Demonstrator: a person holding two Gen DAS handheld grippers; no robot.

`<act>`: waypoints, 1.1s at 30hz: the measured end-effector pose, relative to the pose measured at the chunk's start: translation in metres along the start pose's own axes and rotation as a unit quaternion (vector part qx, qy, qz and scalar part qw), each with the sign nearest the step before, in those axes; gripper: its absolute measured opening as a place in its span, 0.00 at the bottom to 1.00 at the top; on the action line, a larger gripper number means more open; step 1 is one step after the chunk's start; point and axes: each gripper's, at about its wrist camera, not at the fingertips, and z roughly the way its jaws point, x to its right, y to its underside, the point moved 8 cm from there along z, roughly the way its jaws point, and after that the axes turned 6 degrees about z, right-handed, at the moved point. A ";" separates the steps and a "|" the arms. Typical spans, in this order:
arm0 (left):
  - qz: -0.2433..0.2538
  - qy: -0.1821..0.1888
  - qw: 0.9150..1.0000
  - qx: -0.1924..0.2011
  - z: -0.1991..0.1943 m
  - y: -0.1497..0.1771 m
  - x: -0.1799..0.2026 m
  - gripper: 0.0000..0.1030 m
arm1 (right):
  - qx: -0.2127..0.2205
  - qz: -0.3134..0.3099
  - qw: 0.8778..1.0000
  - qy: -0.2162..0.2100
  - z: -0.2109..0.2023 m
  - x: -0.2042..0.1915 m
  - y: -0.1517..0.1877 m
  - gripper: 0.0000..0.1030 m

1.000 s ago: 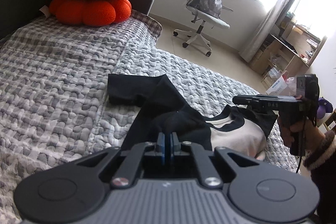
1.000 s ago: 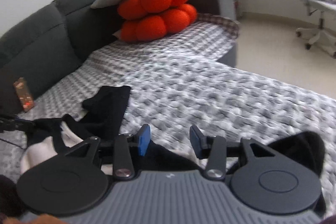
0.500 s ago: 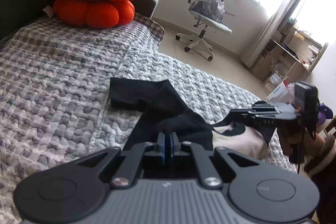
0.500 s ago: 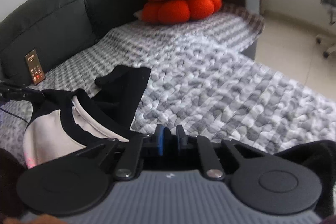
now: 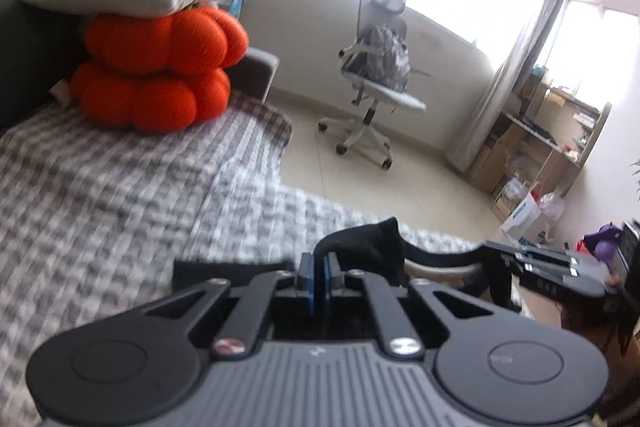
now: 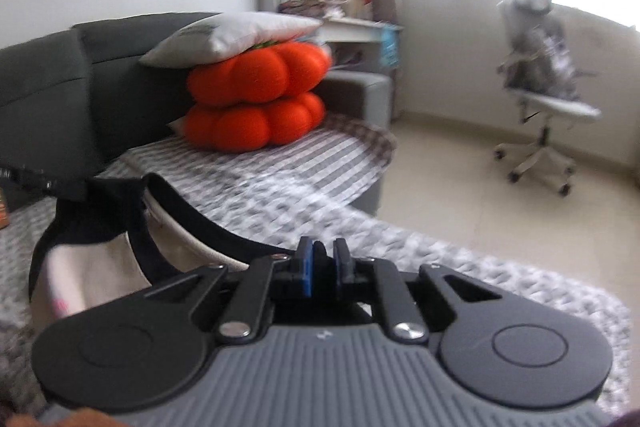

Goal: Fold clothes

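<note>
Since a second ago we have lifted the shirt (image 6: 96, 259) off the quilt (image 5: 100, 195); it now hangs between us. Our left gripper (image 5: 319, 273) and right gripper (image 6: 323, 263) each pinch its black collar edge. It looks light and limp, so the firmer shoulder seams seem the best hold.
</note>
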 end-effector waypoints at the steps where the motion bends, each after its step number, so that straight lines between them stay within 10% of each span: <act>1: -0.002 0.005 1.000 0.004 0.008 -0.006 0.000 0.04 | 0.005 -0.002 1.000 0.015 0.002 0.001 -0.001 0.11; 17: 0.022 0.050 0.998 0.014 0.140 -0.032 -0.011 0.04 | 0.017 -0.014 0.975 0.220 0.092 0.027 0.019 0.11; 33: 0.012 0.042 0.999 0.003 0.173 -0.011 -0.032 0.04 | -0.002 -0.061 0.952 0.301 0.127 0.021 0.041 0.11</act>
